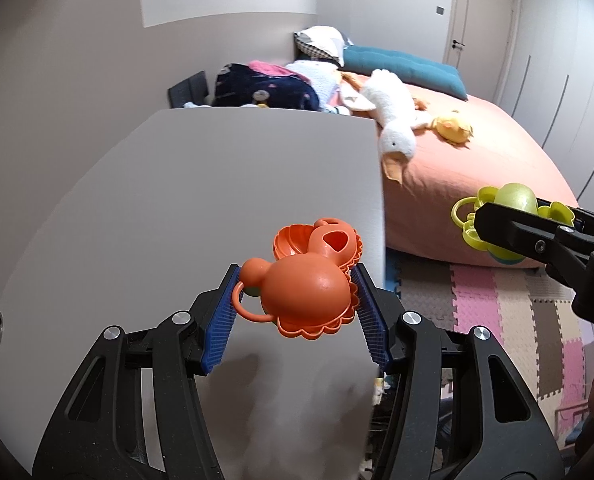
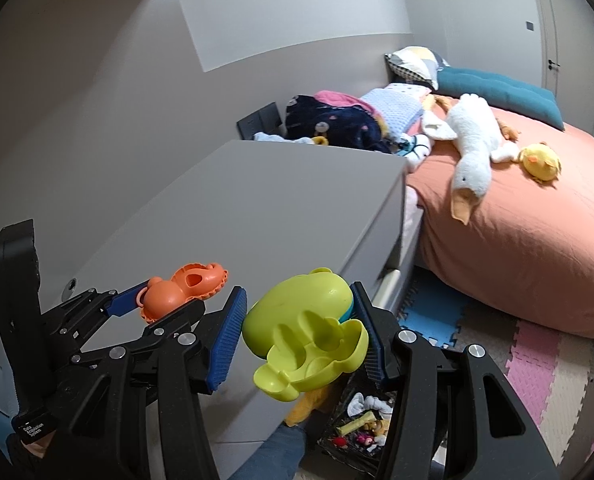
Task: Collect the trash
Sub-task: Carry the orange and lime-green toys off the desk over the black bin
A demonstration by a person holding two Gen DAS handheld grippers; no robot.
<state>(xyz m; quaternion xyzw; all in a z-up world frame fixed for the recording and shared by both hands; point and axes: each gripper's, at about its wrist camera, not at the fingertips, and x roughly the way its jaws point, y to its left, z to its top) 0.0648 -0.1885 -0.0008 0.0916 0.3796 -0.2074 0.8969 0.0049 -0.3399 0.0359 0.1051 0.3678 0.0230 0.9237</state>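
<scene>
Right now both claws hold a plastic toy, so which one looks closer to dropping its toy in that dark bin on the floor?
Probably the right gripper: its yellow-green toy hangs almost over the dark bin. The left gripper holds its orange toy above the grey cabinet top.

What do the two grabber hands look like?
Both are made of black plastic frames with cut-out holes and round silver bolts. The left gripper and the right gripper each have two flat blue ribbed pads. One has a small white printed label on its black body.
</scene>
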